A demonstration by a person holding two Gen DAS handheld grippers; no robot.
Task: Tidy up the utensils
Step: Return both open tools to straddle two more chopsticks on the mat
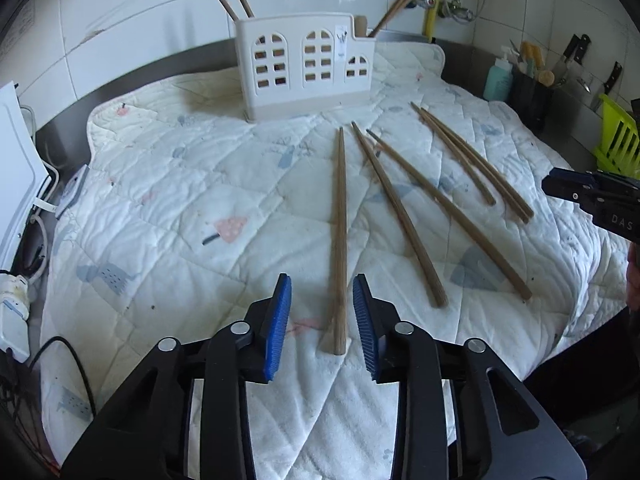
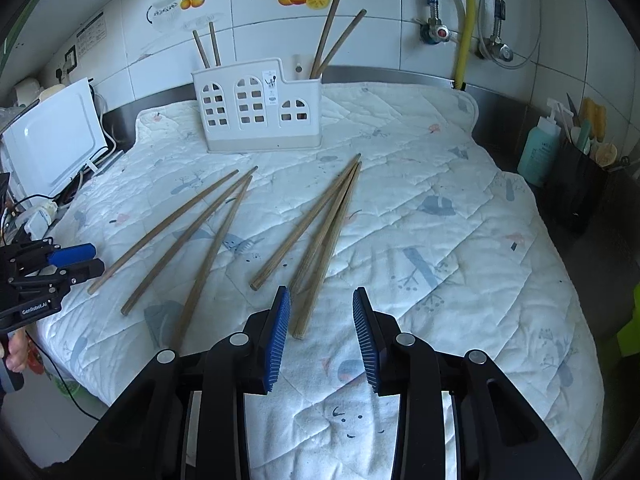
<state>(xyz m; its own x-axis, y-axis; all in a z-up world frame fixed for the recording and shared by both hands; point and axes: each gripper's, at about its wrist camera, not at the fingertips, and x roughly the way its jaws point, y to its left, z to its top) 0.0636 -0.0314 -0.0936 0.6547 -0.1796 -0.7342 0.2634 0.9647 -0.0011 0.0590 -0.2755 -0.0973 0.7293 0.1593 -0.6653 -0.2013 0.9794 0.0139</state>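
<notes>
A white utensil holder (image 1: 304,68) (image 2: 256,108) with arched windows stands at the back of the quilted cloth (image 1: 180,200) (image 2: 440,240). Two wooden chopsticks stick out of each of its ends. Several more lie loose on the cloth. My left gripper (image 1: 322,278) (image 2: 94,258) is low over the leftmost chopstick (image 1: 340,220). The near end of that chopstick lies between the open blue pads, which do not touch it. My right gripper (image 2: 321,290) (image 1: 580,188) is open over the right-hand bunch of three (image 2: 320,240). One of that bunch's near ends sits just inside its left pad.
A white appliance (image 2: 52,140), a power strip (image 1: 12,304) and cables crowd the left edge. At the right stand a teal bottle (image 2: 538,152), a black tool pot (image 2: 580,184) and a green rack (image 1: 618,140), with knives on the wall. Pipes run down the tiled wall behind.
</notes>
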